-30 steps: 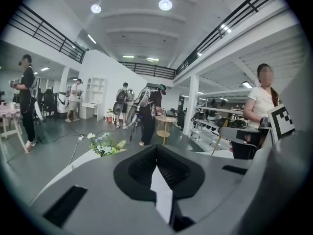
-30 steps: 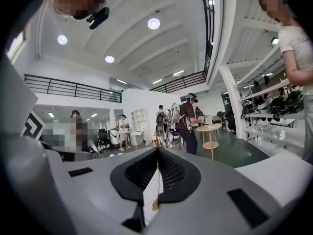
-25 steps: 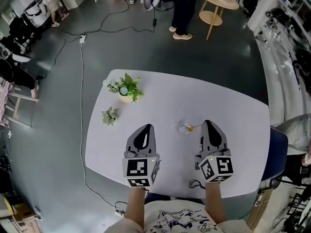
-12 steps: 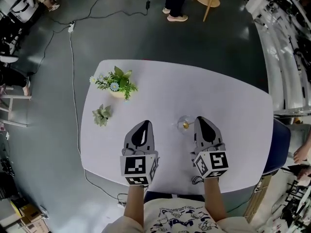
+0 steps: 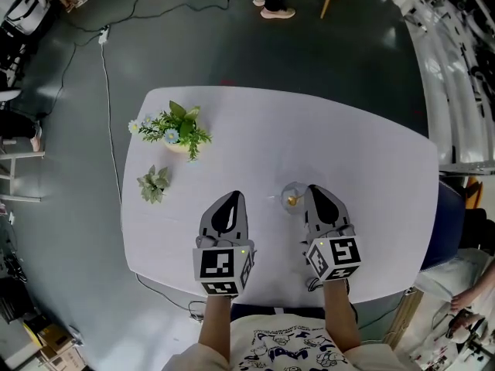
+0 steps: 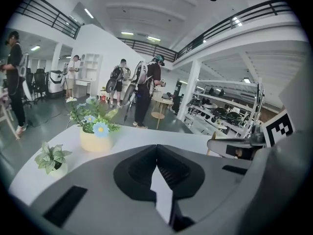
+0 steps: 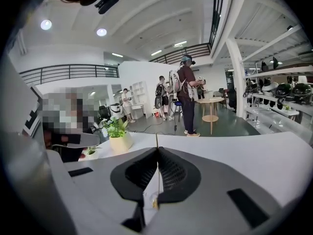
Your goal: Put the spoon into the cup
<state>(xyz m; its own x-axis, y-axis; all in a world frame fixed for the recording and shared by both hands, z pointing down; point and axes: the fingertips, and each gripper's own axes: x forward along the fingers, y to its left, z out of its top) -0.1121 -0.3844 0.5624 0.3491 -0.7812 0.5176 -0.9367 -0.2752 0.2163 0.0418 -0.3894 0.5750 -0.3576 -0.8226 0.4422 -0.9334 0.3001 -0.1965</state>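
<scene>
Spoon point(image 5: 292, 201) and cup point(image 5: 285, 193) before the grasp.
Head view: spoon lies at the cup, just beside the right gripper point(image 5: 312, 189). Left gripper view: left gripper point(image 6: 157, 150) closed, empty. Right gripper view: jaws together; part them before closing on the spoon's handle.

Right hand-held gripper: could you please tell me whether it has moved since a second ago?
Yes: in the head view the right hand-held gripper has shifted left toward the cup, its tip now close beside it.
</scene>
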